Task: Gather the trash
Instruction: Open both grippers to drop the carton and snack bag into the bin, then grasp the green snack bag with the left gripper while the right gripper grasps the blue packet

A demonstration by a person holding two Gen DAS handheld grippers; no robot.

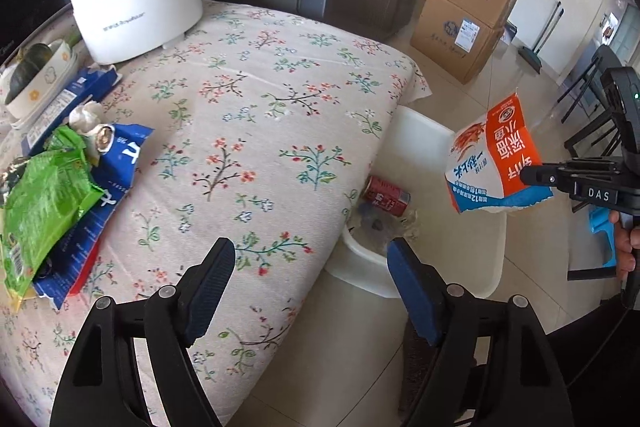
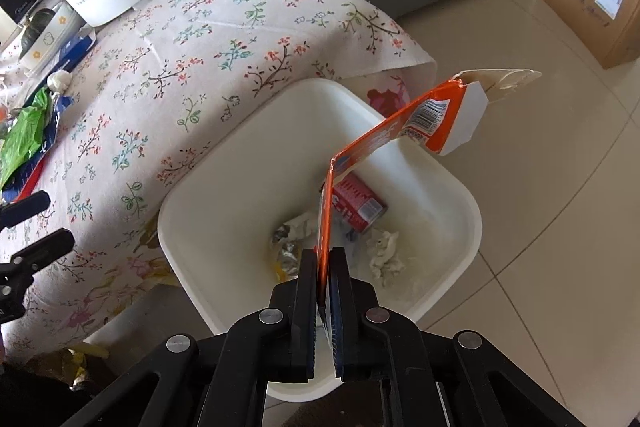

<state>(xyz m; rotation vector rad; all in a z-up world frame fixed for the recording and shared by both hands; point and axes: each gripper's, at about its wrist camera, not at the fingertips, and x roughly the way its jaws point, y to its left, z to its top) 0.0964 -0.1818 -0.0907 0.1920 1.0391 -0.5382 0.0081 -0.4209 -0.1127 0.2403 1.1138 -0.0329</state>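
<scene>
The carton (image 2: 404, 143), flattened and orange, is pinched at one edge between the clenched jaws of the right gripper (image 2: 325, 259) and hangs over the bin (image 2: 460, 227), above the red can (image 2: 360, 207) and crumpled tissue (image 2: 386, 253) inside. The bin stands just beside the floral table (image 1: 256, 115). Over that table's edge the left gripper (image 1: 310, 269) hovers with jaws spread and nothing between them, while wrappers (image 1: 44, 203) lie at the table's far side from the bin.

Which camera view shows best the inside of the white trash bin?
The right wrist view: it looks down into the white trash bin, showing the red can and crumpled paper. The left wrist view shows only part of its rim beside the table.
</scene>
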